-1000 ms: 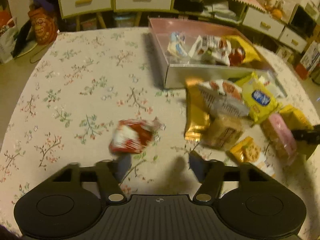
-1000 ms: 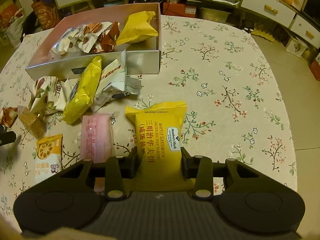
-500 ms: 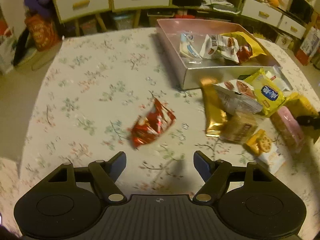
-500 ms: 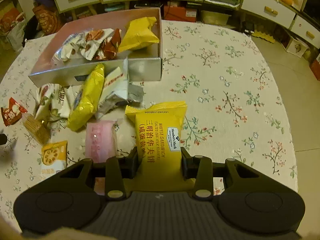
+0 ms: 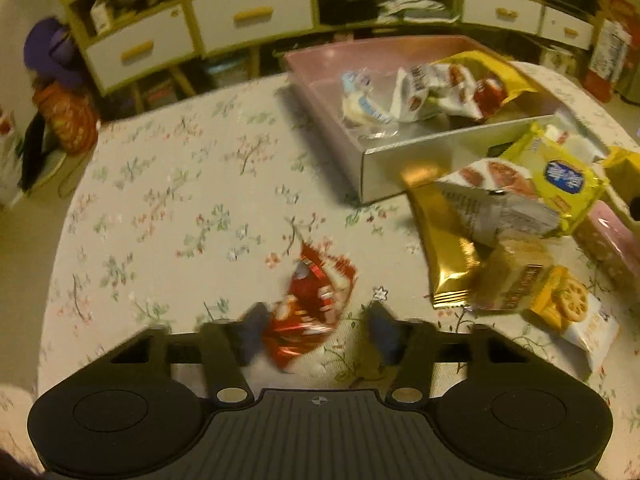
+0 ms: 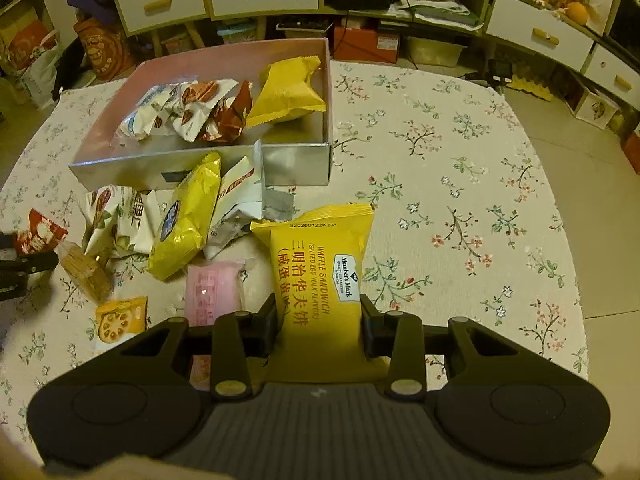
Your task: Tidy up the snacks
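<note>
Tablecloth bare beside box

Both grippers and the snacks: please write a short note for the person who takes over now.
Left gripper: jaws just closing around the red foil snack packet, not yet gripped.
Right gripper: shut on the yellow waffle sandwich pack.
Done: several packets lie in the pink-lined open box.
Left: the pile in front of the box, including the pink packet and gold foil packet.

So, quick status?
Left hand-held gripper closing around red snack packet, not pinched yet. Right hand-held gripper holds yellow waffle packet. Box unobstructed.
</note>
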A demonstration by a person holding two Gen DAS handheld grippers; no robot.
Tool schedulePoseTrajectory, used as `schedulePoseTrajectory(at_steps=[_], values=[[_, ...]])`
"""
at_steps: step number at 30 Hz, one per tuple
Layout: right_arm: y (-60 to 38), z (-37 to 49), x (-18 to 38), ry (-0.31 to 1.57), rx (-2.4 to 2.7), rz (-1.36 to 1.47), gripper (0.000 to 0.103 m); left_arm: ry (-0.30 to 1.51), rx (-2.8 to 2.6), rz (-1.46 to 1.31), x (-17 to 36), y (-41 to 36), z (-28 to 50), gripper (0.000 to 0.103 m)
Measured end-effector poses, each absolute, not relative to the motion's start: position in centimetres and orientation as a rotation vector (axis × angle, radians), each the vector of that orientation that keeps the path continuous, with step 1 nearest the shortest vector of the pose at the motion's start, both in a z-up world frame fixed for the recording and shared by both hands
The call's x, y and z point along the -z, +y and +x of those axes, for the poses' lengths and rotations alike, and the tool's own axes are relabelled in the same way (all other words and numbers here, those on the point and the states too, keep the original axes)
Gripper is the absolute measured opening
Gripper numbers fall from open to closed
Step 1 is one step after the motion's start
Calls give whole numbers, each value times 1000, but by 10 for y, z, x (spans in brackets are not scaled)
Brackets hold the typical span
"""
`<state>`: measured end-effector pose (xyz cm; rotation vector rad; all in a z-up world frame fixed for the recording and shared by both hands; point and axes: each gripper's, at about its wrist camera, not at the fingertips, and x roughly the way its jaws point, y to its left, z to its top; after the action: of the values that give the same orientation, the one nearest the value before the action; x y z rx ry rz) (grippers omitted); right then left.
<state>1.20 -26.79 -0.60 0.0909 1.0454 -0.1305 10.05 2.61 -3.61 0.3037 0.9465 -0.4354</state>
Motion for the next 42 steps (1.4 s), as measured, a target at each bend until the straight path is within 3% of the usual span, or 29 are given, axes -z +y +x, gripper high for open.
schedulePoseTrajectory(at_steps=[1, 4, 18, 29, 42], values=[[-270, 12, 5, 1040, 135, 97, 35, 939, 430, 283, 36, 28, 100, 36], [-275, 11, 1, 1025, 149, 116, 35, 942, 407, 265, 35, 26, 97, 34], [-289, 10, -26, 939, 142, 226, 34, 905, 400, 152, 0, 20, 92, 33], [-273, 67, -37, 891, 33, 246, 34, 834, 470, 112, -31, -27, 132, 33], [-265, 131, -9, 918, 28, 134, 34, 906, 540, 228, -3, -82, 178, 33]])
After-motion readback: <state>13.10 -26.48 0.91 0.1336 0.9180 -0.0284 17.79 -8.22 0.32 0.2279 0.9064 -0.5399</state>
